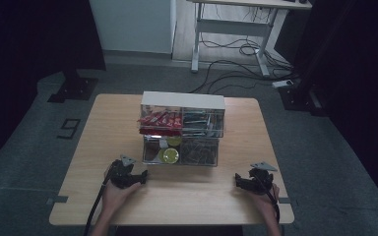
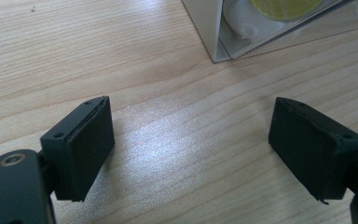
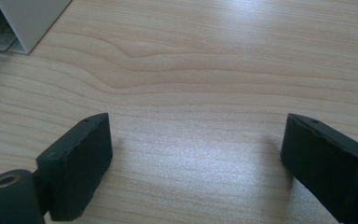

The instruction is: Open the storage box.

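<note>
Both the left gripper (image 1: 145,173) and right gripper (image 1: 236,177) rest on the pale wooden table (image 1: 98,147), jaws apart and empty. The clear plastic four-drawer organiser (image 1: 181,129) stands mid-table, just beyond them. Tugging a lower drawer carelessly could, I'd guess, drag the whole light cabinet forward.

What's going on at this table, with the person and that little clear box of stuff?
A person sits at a wooden table with a two-jaw gripper in each hand. The left gripper and the right gripper both rest low near the table's front edge, jaws open and holding nothing. Between and beyond them stands a clear drawer cabinet, with red packets in the upper left compartment and yellow discs below. Nothing is touched yet.
</note>
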Tool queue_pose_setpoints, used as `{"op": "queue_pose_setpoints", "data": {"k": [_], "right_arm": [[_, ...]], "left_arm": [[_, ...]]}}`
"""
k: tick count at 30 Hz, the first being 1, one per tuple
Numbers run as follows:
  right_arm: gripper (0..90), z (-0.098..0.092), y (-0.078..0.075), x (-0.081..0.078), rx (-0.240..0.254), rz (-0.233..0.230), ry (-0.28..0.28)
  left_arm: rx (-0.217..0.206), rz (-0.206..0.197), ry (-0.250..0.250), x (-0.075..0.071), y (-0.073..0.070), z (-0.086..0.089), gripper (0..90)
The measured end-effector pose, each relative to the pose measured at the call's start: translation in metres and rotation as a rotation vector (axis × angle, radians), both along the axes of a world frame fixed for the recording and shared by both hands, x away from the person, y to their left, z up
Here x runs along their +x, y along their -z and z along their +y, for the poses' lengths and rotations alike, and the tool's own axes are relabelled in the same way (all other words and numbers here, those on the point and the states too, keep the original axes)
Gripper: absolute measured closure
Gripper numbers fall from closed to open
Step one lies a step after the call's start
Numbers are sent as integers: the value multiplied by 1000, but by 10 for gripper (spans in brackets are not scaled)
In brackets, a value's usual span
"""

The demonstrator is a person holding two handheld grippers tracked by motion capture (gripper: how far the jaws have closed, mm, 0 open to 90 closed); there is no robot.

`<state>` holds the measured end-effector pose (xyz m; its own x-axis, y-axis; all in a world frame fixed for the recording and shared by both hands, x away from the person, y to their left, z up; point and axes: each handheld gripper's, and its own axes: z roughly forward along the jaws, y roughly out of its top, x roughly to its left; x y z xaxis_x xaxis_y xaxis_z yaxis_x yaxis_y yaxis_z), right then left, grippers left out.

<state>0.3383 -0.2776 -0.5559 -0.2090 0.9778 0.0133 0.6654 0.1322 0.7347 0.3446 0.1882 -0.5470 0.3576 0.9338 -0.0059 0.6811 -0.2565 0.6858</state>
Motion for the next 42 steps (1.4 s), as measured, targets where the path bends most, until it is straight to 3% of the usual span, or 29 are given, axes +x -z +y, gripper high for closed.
{"op": "queue_pose_setpoints", "data": {"k": [5,17,26,33,42], "right_arm": [[129,-1,0,0,2,-5,6],[138,-2,0,-1,4,-9,7],[148,-3,0,-1,4,-11,-2],[150,-3,0,-1,4,-12,-3],[153,-3,0,0,4,-13,-3]], "left_arm": [[-3,-6,-11,-1,0,0,155],[12,-23,-63,-6,-3,8,299],[-24,-72,-90,-13,-11,12,391],[-61,-71,-108,-15,-15,15,473],[-98,-88,-85,-19,-22,17,567]]}}
